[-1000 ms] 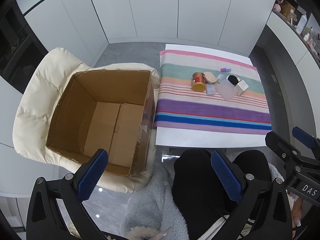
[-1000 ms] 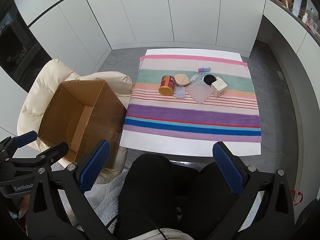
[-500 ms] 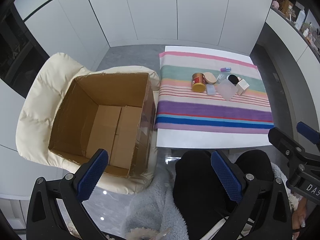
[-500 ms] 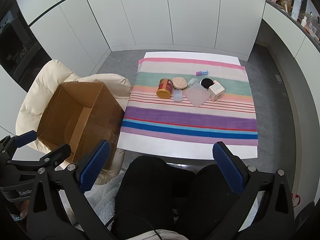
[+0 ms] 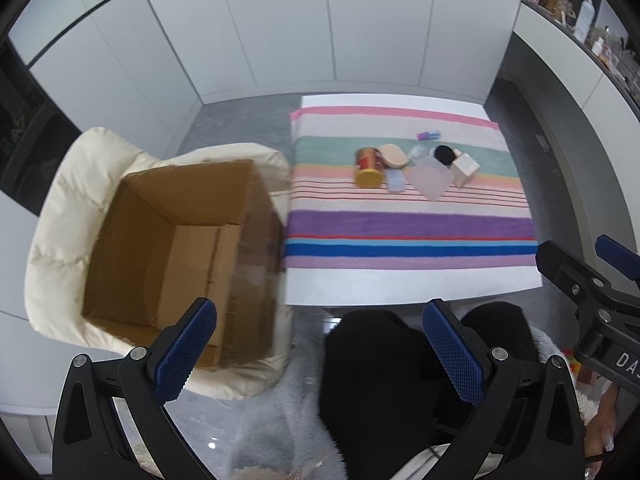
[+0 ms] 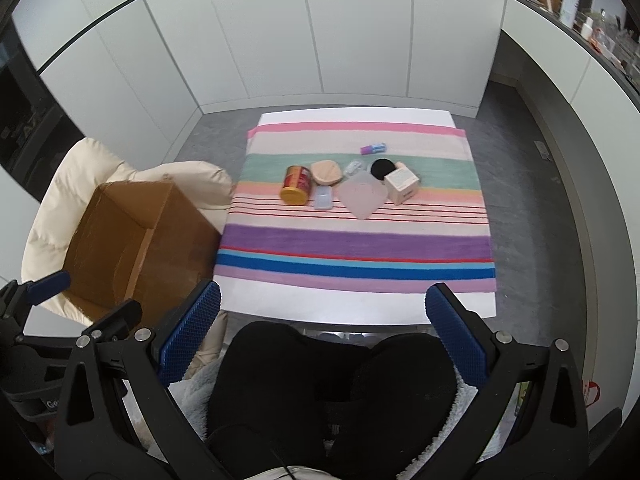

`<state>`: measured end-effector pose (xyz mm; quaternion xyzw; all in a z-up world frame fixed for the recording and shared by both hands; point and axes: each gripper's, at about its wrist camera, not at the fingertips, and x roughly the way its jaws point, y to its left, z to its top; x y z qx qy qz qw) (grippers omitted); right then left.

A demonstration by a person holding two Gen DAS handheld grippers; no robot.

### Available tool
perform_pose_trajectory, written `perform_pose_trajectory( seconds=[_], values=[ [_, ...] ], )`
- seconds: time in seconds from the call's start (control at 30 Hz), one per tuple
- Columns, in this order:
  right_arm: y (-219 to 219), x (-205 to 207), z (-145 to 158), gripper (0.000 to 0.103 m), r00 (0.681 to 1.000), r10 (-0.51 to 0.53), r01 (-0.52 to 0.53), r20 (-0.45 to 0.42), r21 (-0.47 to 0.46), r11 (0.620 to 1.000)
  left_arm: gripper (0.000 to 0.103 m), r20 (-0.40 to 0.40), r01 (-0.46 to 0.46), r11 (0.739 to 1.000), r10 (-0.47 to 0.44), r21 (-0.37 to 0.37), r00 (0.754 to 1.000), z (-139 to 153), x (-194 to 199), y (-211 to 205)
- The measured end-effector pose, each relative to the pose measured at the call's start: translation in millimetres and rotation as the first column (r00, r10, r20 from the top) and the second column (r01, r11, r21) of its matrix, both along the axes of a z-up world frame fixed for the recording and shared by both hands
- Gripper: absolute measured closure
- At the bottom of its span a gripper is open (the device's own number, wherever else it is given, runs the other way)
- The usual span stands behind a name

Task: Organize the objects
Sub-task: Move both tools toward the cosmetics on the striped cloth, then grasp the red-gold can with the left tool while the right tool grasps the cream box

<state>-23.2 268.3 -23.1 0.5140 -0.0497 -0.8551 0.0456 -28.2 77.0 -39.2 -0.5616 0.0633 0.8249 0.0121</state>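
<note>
A small cluster of things lies on the striped cloth (image 6: 360, 240) that covers the white bench (image 6: 352, 306), all on the green and peach bands toward the far side. At the left of the cluster a red tin (image 6: 297, 185) with a yellow lid lies on its side, its lid facing the near edge. A round tan puff (image 6: 326, 172) touches it on the right, and a small pale blue case (image 6: 323, 197) sits just in front of the puff. Next comes a frosted square box (image 6: 363, 195), turned corner-on, with a small clear bottle (image 6: 353, 167) behind it. A black round pad (image 6: 382, 168) lies beside a cream carton (image 6: 402, 186), which rests at the right end of the cluster. A little purple and blue bottle (image 6: 373, 148) lies apart, farther back on the cloth.

Left of the bench an open cardboard box (image 5: 180, 256) stands on a cream padded chair (image 5: 56, 240); nothing shows inside it.

Both grippers hang in the air on the near side of the bench, above the person's black-clad lap (image 6: 332, 392), well apart from the cluster. The left gripper (image 5: 320, 350) has its blue-padded jaws spread wide with nothing between them, over the near corner of the box. The right gripper (image 6: 322, 334) is likewise spread wide and empty, facing the middle of the bench.
</note>
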Motion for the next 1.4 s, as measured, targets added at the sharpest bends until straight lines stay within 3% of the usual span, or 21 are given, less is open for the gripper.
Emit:
perform_pose_trajectory(
  seconds=[0.53,0.8,0.93,1.0,1.07,1.13,1.2,1.3,1.4],
  values=[
    [80.2,-20.9,-40.8,0.000,0.995,-0.097,0.097,0.002,0.095,0.991,0.000,0.047,0.034,0.998,-0.036,0.057,0.998,-58.6,-36.5,56.3],
    [117.2,-43.6,-74.7,0.000,0.985,-0.170,0.169,0.013,0.060,0.984,0.001,0.037,0.047,0.998,-0.048,0.033,0.998,-86.9,-63.8,76.2],
    [127.4,-55.1,-89.7,0.000,0.987,-0.155,0.157,-0.052,0.036,0.987,0.000,0.001,0.044,0.997,-0.044,0.063,0.999,-101.3,-84.8,85.5],
    [129.6,-61.1,-96.4,0.000,0.986,-0.144,0.147,-0.083,0.036,0.988,0.000,-0.037,0.050,0.998,-0.049,0.033,0.998,-117.2,-101.4,92.6],
    [131.2,-70.0,-106.9,0.000,0.983,-0.137,0.149,-0.121,0.093,0.984,0.000,-0.065,0.046,0.998,-0.049,-0.049,0.997,-137.0,-116.6,99.6],
    [131.8,-80.2,-119.3,0.000,0.981,-0.122,0.142,-0.148,0.136,0.980,0.001,-0.070,0.039,0.993,-0.047,-0.109,0.996,-154.0,-127.9,102.2],
    [135.5,-94.6,-136.2,0.000,0.980,-0.108,0.129,-0.165,0.122,0.984,0.001,-0.050,0.057,0.990,-0.064,-0.126,0.997,-179.4,-143.2,106.7],
    [139.2,-118.9,-164.5,0.000,0.986,-0.092,0.106,-0.140,0.095,0.990,0.001,0.000,0.078,0.993,-0.079,-0.084,0.997,-204.3,-159.1,107.6],
    [136.5,-144.1,-193.6,0.000,0.990,-0.036,0.048,-0.137,0.084,0.995,0.001,0.042,0.062,0.997,-0.063,0.044,0.997,-225.2,-176.3,103.7]
  ],
)
